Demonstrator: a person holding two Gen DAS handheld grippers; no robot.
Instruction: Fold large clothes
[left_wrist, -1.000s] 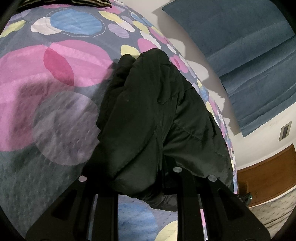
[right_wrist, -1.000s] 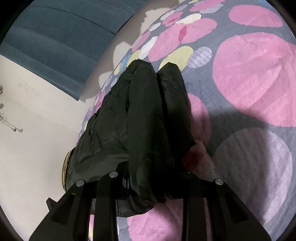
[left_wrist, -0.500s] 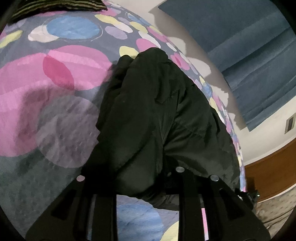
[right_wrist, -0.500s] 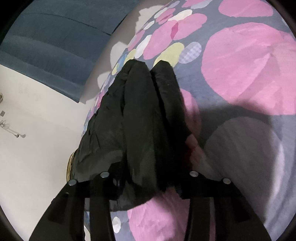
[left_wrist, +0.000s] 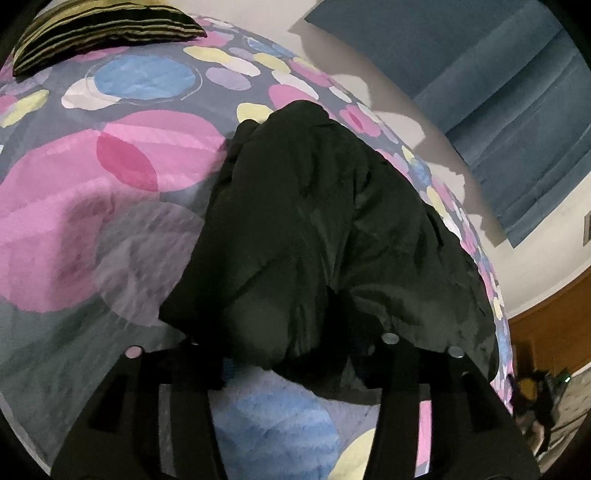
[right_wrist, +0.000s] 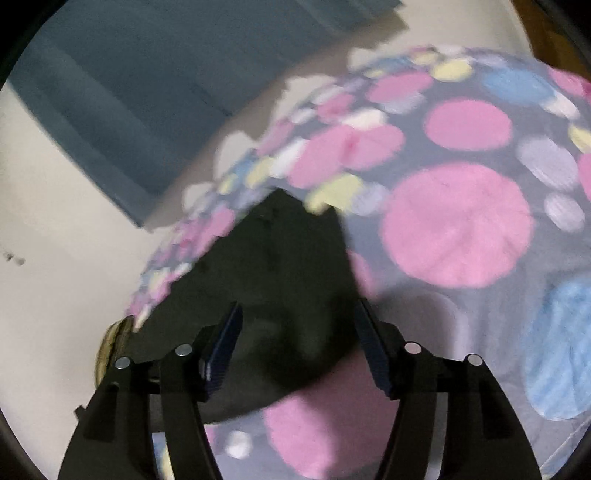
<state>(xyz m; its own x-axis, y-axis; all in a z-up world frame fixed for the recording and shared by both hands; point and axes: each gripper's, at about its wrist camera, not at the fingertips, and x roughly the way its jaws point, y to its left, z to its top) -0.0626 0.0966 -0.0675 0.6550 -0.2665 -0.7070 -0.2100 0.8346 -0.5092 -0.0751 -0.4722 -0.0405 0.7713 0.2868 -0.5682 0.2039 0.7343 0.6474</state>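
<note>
Spotted bedding (left_wrist: 122, 229) covers the bed under a dark garment (left_wrist: 325, 221), folded into a long bundle; from the left wrist, a striped pillow (left_wrist: 99, 29) sits at eleven o'clock, and the left tool (left_wrist: 295, 354) has just been opening, cloth between its parted fingers, seemingly unpressed. Right wrist: blurred; the right tool (right_wrist: 295, 343), jaws just widened, hangs empty above the garment's near end; only here its ribbed pads (right_wrist: 221, 350) show. Soft, slippery, probably bulky; grip hems or corners.

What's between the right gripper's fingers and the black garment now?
Nothing: in the right wrist view, the right gripper is open above the black garment, clear of it.
</note>
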